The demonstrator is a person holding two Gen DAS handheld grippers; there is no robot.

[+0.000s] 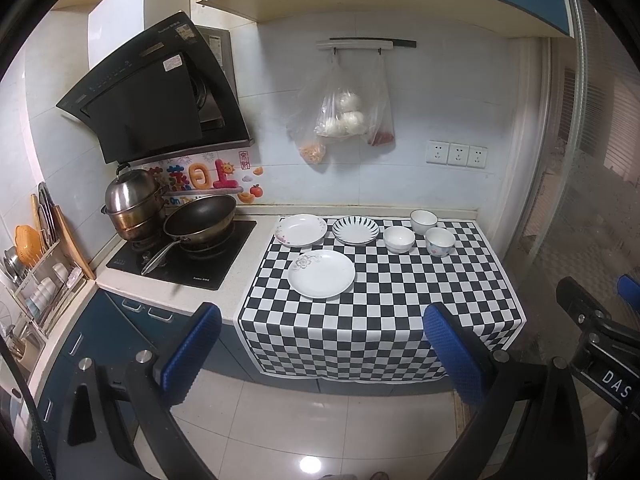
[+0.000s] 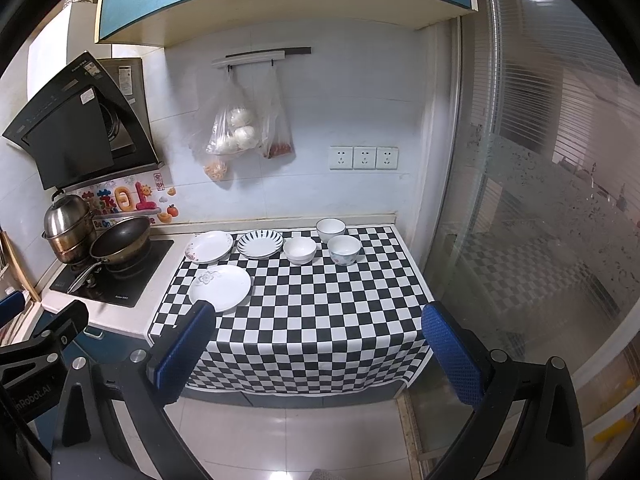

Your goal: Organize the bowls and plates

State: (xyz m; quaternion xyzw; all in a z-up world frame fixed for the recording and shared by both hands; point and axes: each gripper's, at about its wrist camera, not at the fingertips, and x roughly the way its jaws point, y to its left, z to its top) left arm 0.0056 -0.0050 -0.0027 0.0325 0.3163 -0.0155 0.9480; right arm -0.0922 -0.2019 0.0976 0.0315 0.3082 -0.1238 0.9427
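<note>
Three plates and three bowls sit on a checkered cloth (image 1: 400,300). A large white plate (image 1: 321,274) lies in front; it also shows in the right wrist view (image 2: 220,288). Behind it are a flower-rimmed plate (image 1: 300,231) and a blue-striped plate (image 1: 355,230). To the right stand a white bowl (image 1: 399,239), a second white bowl (image 1: 423,221) and a patterned bowl (image 1: 440,241). My left gripper (image 1: 320,352) is open and empty, well short of the counter. My right gripper (image 2: 320,354) is open and empty, also back from the counter edge.
A stove with a wok (image 1: 200,218) and a steel pot (image 1: 134,204) stands left of the cloth. A dish rack (image 1: 36,280) is at the far left. Plastic bags (image 1: 344,116) hang on the wall. A glass door (image 2: 540,220) is on the right.
</note>
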